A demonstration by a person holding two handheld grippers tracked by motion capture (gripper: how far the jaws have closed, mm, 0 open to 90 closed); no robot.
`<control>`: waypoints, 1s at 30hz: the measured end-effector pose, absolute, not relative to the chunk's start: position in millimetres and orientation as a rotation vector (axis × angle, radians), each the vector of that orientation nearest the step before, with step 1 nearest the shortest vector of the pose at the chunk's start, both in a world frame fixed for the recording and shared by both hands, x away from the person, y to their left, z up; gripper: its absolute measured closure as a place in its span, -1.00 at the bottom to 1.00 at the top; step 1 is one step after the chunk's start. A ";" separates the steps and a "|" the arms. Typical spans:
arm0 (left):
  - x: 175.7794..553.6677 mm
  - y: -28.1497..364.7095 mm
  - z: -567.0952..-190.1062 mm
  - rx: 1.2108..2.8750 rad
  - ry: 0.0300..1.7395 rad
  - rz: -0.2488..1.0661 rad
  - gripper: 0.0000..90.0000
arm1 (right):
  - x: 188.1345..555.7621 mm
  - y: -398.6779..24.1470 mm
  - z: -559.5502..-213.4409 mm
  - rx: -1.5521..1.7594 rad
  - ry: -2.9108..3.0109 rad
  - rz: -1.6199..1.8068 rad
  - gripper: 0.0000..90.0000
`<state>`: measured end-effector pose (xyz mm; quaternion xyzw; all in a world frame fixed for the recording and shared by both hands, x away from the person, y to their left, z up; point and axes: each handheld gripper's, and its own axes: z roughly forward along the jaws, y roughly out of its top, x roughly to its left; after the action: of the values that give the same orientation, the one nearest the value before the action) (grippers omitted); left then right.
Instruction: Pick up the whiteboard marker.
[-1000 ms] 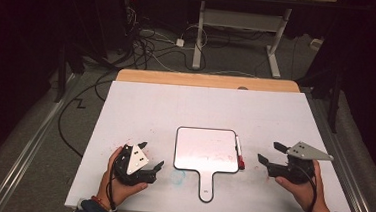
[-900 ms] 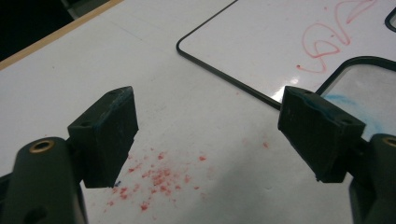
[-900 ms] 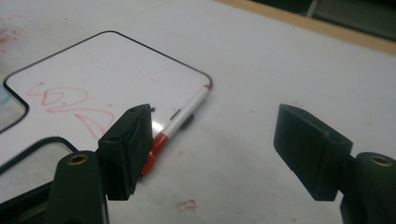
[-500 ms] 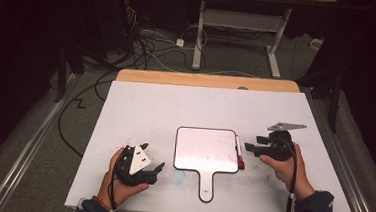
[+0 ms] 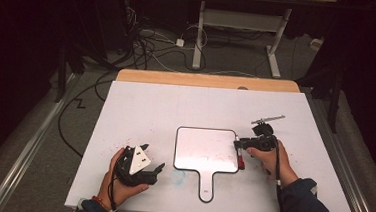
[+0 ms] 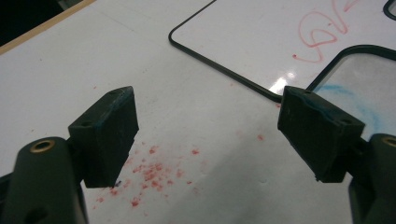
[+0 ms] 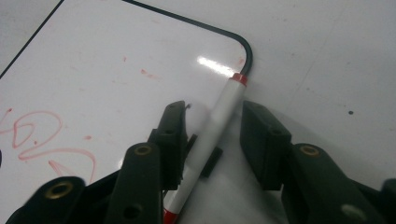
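At the whiteboard's right edge, the right gripper is closing around the marker (pads not yet pressing). Next it needs a firm pinch before lifting; the left gripper is resting open on the worktop.

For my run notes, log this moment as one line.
right gripper: jaws just closing around red marker, not yet gripping | marker on handheld whiteboard edge | left gripper: open, idle

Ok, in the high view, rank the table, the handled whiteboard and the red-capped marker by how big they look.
1. Table, largest by far.
2. Handled whiteboard, covering a small central patch.
3. Red-capped marker, a thin sliver by the board's right edge.
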<state>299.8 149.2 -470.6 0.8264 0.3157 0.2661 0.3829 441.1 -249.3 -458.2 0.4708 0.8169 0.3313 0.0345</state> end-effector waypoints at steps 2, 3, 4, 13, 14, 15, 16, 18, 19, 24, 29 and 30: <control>299.6 148.6 -470.8 2.110 0.802 0.675 -0.57 | 442.5 -249.1 -459.2 1.449 2.506 1.024 0.52; 299.6 148.3 -470.8 2.111 0.801 0.674 -0.57 | 442.9 -249.4 -459.7 1.458 2.508 1.039 0.58; 299.6 148.1 -470.8 2.111 0.800 0.671 -0.57 | 443.1 -249.7 -460.1 1.468 2.510 1.053 0.60; 300.1 147.6 -470.9 2.115 0.801 0.653 -0.57 | 439.1 -246.3 -457.4 1.407 2.512 1.086 0.80; 300.2 147.4 -471.0 2.117 0.801 0.653 -0.57 | 439.1 -246.3 -457.4 1.407 2.512 1.086 0.80; 300.5 147.2 -471.0 2.118 0.802 0.651 -0.57 | 438.5 -245.1 -456.8 1.396 2.520 1.076 0.80; 300.6 146.9 -471.0 2.117 0.802 0.647 -0.57 | 437.6 -242.5 -456.3 1.357 2.529 1.052 0.81; 300.4 146.6 -470.7 2.117 0.800 0.648 -0.57 | 437.0 -241.2 -455.7 1.344 2.532 1.039 0.81; 300.4 146.7 -470.7 2.117 0.801 0.647 -0.57 | 436.4 -240.0 -455.2 1.336 2.533 1.027 0.81; 300.8 146.8 -470.8 2.125 0.801 0.640 -0.57 | 434.7 -235.3 -454.2 1.281 2.535 0.976 0.79; 301.5 146.1 -470.4 2.125 0.786 0.644 -0.57 | 430.0 -225.2 -451.2 1.170 2.541 0.861 0.81; 301.7 145.9 -470.3 2.122 0.788 0.638 -0.57 | 429.6 -224.2 -451.1 1.156 2.547 0.852 0.81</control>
<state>301.7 145.9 -470.3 0.8327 0.3094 0.2504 0.3849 429.6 -224.2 -451.1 0.3929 0.8659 0.2898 0.1089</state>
